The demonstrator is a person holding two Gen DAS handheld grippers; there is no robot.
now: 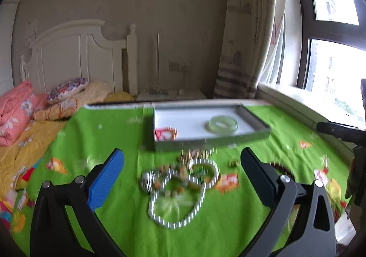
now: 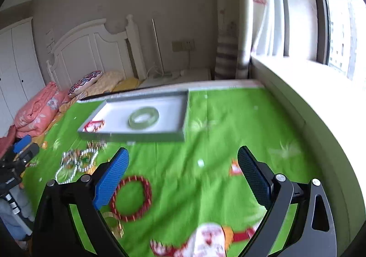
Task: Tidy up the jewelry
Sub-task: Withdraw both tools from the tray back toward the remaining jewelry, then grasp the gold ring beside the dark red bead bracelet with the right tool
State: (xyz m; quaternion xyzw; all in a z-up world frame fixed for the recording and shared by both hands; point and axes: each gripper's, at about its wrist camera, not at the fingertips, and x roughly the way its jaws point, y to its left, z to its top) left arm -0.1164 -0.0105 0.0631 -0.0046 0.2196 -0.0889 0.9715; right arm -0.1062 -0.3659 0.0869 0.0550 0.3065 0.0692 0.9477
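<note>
Both frames motion-blurred, detail soft.

Left gripper (image 1: 181,173): jaws spread wide, nothing between the pads, hovering over the green printed cloth (image 1: 109,133). Lower centre of left wrist view: tangled pile of jewelry (image 1: 180,179) on the cloth, including a long silver bead strand (image 1: 176,206) looped below it and gold-toned pieces at its top edge. Individual items in the tangle not separable.

Just above the pile, centre frame: shallow grey tray (image 1: 258,119) with white floor. Inside: pale green bangle (image 1: 223,124) lying flat right of centre, small red-and-gold piece (image 1: 165,133) in near-left corner. Dark beaded item (image 1: 282,167) partly hidden behind right finger, on cloth.

Right gripper (image 2: 183,175): also wide open, empty. Red beaded bracelet (image 2: 131,197) flat on cloth, lower left of centre in right wrist view, just beside the blue finger pad (image 2: 112,179); contact not determinable. Left gripper visible at left edge of that view.

Background upper left: white headboard (image 1: 75,50), pink quilt (image 1: 16,110). Window (image 1: 331,28) and curtain (image 1: 249,28) at right.
</note>
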